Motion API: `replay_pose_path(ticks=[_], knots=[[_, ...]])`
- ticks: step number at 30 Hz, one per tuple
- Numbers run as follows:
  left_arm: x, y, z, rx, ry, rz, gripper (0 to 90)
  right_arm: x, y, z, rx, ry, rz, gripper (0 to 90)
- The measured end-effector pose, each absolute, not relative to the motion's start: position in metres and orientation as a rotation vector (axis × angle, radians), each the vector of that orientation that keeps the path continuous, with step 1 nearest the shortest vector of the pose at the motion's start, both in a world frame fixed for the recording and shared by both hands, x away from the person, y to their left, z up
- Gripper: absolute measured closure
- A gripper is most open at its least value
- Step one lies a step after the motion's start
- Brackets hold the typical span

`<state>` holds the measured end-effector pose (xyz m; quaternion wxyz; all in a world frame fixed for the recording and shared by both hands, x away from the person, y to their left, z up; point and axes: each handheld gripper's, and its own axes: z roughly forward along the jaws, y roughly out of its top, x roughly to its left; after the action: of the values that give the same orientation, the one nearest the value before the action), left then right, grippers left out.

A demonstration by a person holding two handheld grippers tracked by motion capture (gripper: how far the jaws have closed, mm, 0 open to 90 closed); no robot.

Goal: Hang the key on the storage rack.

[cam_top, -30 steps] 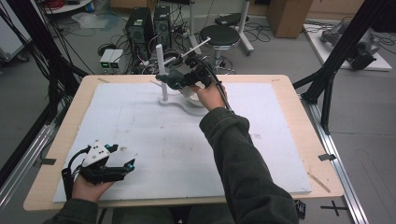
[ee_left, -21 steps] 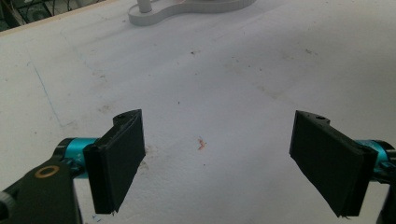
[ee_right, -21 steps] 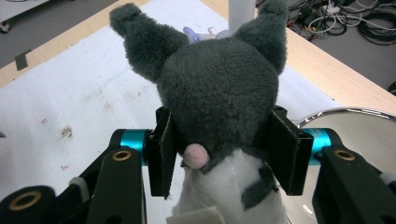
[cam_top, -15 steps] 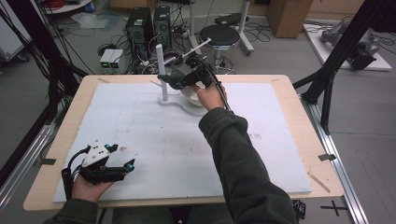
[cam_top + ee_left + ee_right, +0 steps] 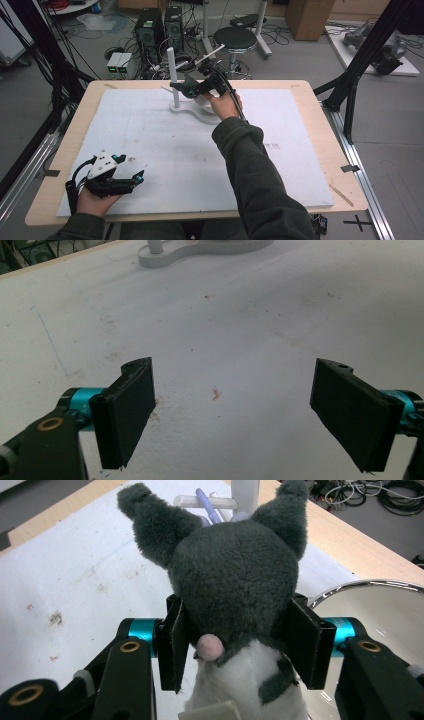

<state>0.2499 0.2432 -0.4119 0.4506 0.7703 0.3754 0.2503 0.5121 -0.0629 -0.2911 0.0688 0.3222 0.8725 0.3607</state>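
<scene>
In the right gripper view the right claw [image 5: 239, 650] is clamped on a grey plush toy [image 5: 235, 580]: both black jaws press into the sides of its head, near the bottom of the frame. The toy has two upright ears, a small pink nose and a white chest that runs down to the lower edge of the picture. To the right of the toy, at the frame's right edge, sits a shiny metal bowl [image 5: 380, 605] with a pale inside. Behind the toy's head, at the top centre, a white post [image 5: 245, 492] rises, with a clear tube and a blue stick lying crosswise beside it.

In the high view the right claw [image 5: 187, 88] sits upper centre of the frame, over the far part of the bench [image 5: 320, 150], just beside the white post [image 5: 172, 75] that stands on a flat white base [image 5: 192, 111]. The toy is a dark lump in the jaws there, too small to make out further. The sleeved right arm reaches up from the bottom centre.

The left claw [image 5: 140, 176] lies in the lower left of the high view, resting on the white sheet [image 5: 165, 150] that covers the bench, held by the left hand [image 5: 95, 200]. In the left gripper view the left claw [image 5: 235, 415] stands wide open with nothing between its jaws; the stained white sheet [image 5: 225, 330] lies beneath, and the white base [image 5: 200, 247] shows at the top edge.
</scene>
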Motion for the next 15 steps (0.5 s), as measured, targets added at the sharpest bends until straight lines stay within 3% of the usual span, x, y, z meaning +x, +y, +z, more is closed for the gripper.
replay_pose_path(ticks=[15], knots=[[0.2494,0.2437,-0.4118,1.903,0.926,0.622,18.5,0.5127,-0.0531,-0.2999,0.939,2.642,1.006,47.9]])
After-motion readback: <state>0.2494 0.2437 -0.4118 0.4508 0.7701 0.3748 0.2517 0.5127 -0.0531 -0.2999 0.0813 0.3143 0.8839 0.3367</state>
